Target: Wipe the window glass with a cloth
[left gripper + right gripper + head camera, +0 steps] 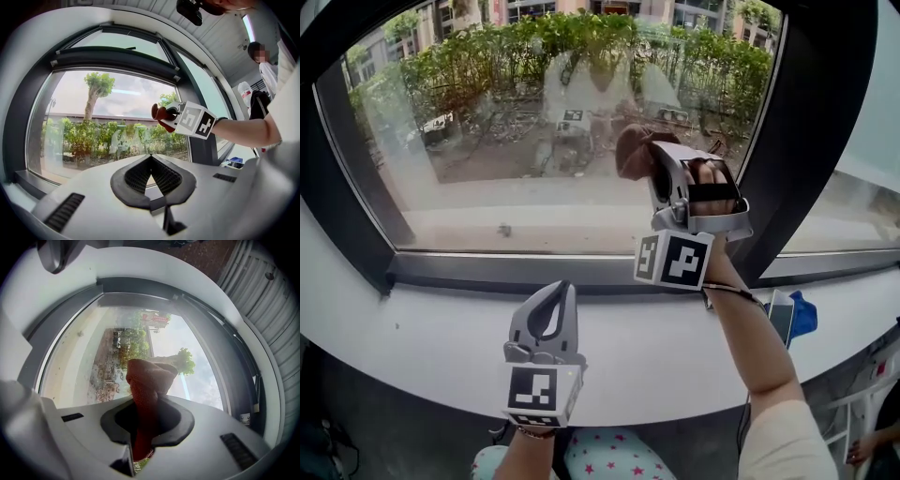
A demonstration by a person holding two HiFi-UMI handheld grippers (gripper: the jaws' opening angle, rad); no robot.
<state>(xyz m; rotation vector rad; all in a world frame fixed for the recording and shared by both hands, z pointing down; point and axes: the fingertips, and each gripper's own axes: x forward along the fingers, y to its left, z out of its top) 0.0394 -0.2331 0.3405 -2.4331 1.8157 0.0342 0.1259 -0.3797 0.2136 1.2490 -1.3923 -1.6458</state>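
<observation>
A reddish-brown cloth (633,152) is bunched against the window glass (487,112), right of its middle. My right gripper (654,157) is shut on the cloth (146,380), which sticks out past the jaws toward the pane (93,357). In the left gripper view the same cloth (160,116) shows in front of the glass (93,126). My left gripper (551,298) rests low over the white sill (431,328), apart from the glass. Its jaws are closed with nothing between them (151,161).
A dark window frame (811,141) borders the pane at right and a dark bottom rail (487,270) runs along the sill. A phone (780,314) and a blue item (803,314) lie on the sill at right. A person (267,70) stands at the right.
</observation>
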